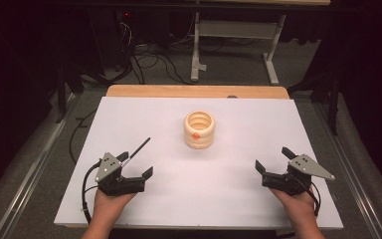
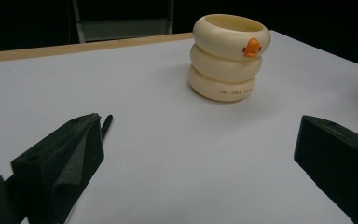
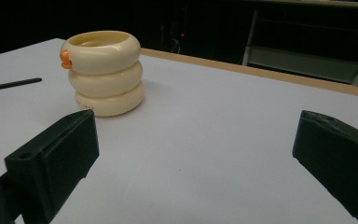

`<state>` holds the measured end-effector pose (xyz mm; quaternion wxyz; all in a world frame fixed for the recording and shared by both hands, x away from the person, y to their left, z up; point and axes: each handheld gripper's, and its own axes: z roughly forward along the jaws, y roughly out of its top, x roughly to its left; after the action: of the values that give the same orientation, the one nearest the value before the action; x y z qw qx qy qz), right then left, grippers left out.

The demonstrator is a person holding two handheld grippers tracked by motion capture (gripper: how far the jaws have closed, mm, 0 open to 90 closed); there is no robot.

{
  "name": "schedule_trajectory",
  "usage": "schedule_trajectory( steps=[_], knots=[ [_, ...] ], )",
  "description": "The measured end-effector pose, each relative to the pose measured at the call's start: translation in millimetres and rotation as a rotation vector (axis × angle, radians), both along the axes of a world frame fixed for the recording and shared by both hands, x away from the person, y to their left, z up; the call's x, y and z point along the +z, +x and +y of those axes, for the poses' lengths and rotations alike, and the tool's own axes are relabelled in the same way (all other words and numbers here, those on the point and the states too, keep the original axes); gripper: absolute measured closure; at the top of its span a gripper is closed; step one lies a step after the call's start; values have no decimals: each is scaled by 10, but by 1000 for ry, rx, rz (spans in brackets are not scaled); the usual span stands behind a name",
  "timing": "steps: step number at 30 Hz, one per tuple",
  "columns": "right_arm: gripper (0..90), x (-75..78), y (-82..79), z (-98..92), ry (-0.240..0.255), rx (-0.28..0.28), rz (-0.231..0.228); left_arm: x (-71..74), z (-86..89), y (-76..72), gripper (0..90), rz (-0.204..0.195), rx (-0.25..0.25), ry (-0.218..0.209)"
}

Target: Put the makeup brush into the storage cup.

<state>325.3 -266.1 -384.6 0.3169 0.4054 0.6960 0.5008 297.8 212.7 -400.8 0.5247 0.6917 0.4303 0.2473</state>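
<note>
Left gripper view. The left gripper [image 2: 198,154] is held low over the white bench [image 2: 168,140], its two black jaws wide apart with nothing between them. Beyond them, toward the far right of the surface, stands a cream holder [image 2: 229,56] built of three stacked rings, open at the top, bearing a small orange beak [image 2: 251,47] and a line of tiny lettering on its lowest ring. A thin black stick [image 2: 107,124] lies just behind the left jaw.

Cream three-ringed plastic pot with orange beak [image 1: 199,130] upright at centre of white rectangular table sheet [image 1: 204,199]; thin black stick [image 1: 140,147] lying apart, left and nearer.
</note>
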Motion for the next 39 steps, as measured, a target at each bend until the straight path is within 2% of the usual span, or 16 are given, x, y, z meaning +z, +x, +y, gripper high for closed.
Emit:
schedule_trajectory(
  steps=[12, 25, 39],
  knots=[
    [26, 8, -1, 1, -6, 0, 17, -25, 27, 41, 21, 41, 6, 36],
    [26, 12, -5, 19, -14, 12, 12, -41, 41, 69, 21, 84, 23, 75],
    [26, 15, -5, 20, -18, 11, 13, -59, 40, 94, 21, 119, 19, 105]
  ],
)
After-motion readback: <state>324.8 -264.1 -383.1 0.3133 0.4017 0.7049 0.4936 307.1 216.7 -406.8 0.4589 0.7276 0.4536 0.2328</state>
